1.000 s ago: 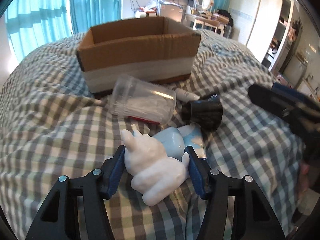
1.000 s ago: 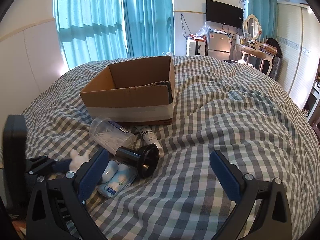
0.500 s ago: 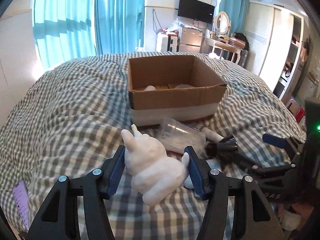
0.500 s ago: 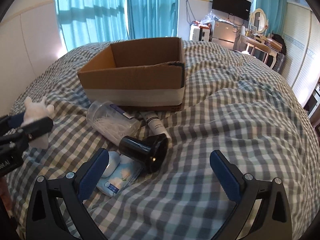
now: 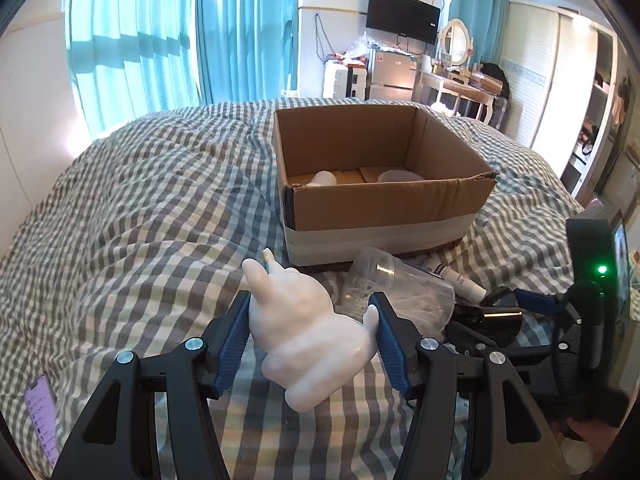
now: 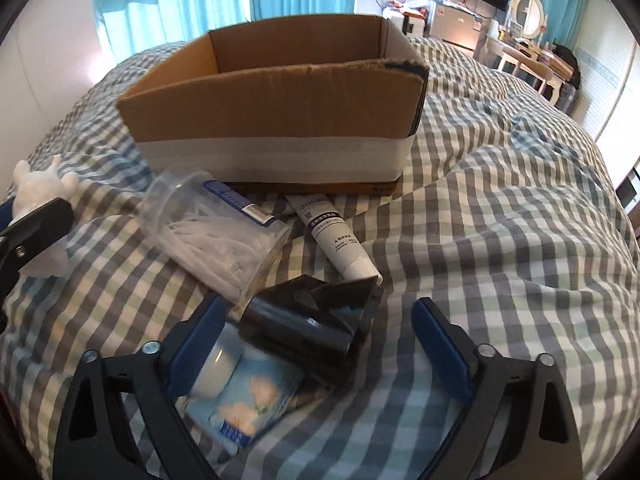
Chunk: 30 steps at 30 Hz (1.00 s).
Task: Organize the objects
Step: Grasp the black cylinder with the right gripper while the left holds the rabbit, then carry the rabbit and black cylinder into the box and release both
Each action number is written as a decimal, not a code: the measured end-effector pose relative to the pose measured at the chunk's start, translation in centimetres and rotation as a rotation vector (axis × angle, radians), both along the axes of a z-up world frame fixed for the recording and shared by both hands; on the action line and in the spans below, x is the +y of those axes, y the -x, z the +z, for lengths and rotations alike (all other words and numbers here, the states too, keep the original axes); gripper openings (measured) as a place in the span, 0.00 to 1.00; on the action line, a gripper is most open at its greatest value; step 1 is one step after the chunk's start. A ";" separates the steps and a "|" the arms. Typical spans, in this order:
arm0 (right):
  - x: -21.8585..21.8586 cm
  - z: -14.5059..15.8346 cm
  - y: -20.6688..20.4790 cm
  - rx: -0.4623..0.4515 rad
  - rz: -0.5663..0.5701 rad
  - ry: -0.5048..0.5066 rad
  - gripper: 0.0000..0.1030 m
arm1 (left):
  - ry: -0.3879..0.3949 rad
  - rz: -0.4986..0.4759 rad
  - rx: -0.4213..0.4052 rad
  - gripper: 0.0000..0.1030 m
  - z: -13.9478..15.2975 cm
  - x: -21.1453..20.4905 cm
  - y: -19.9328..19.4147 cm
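Room: I am working over a bed (image 5: 132, 216) with a grey checked quilt; teal curtains hang behind it.
Landmark: an open cardboard box (image 5: 380, 184) sits on the quilt, and I place everything else against it.
Left claw (image 5: 312, 332): pinching a white rabbit figurine (image 5: 308, 328) between its blue pads, held off the quilt, short of the box's near wall and toward its left corner.
Figurine axis: its long axis runs roughly along the claw's reach, ears toward the box and tipped left, base toward me.
Right claw (image 6: 320, 344): spread wide and holding nothing, its pads flanking a black funnel-shaped piece (image 6: 308, 320) in front of the box.
Other clutter: a clear plastic cup of white sticks (image 6: 216, 236) and a white tube (image 6: 336, 236) lie just before the box's near wall; a blue tissue pack (image 6: 244, 404) lies nearer me.
Box contents: two pale items show on its floor; I cannot tell what they are.
Step in hand: I judge this is the carry of the figurine toward the box.
Next move: lift over the near wall, centre above the floor, then release.
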State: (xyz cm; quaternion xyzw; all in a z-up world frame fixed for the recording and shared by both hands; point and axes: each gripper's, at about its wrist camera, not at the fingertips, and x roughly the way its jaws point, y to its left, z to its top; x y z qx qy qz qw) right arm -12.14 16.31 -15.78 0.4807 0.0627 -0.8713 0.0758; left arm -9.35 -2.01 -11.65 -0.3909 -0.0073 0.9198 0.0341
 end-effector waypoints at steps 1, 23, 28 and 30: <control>-0.1 -0.3 0.3 -0.006 -0.008 -0.011 0.79 | -0.006 0.000 -0.004 0.59 -0.1 -0.1 0.1; -1.1 3.7 -3.6 0.100 0.077 -0.074 0.46 | -0.047 -0.010 0.004 0.59 0.9 -0.4 -2.3; -0.5 5.8 -5.3 0.146 0.084 -0.039 0.46 | -0.024 -0.017 0.032 0.59 2.5 0.4 -3.5; -0.2 6.8 -6.1 0.169 0.083 -0.021 0.46 | -0.016 -0.019 0.047 0.59 3.2 0.8 -3.9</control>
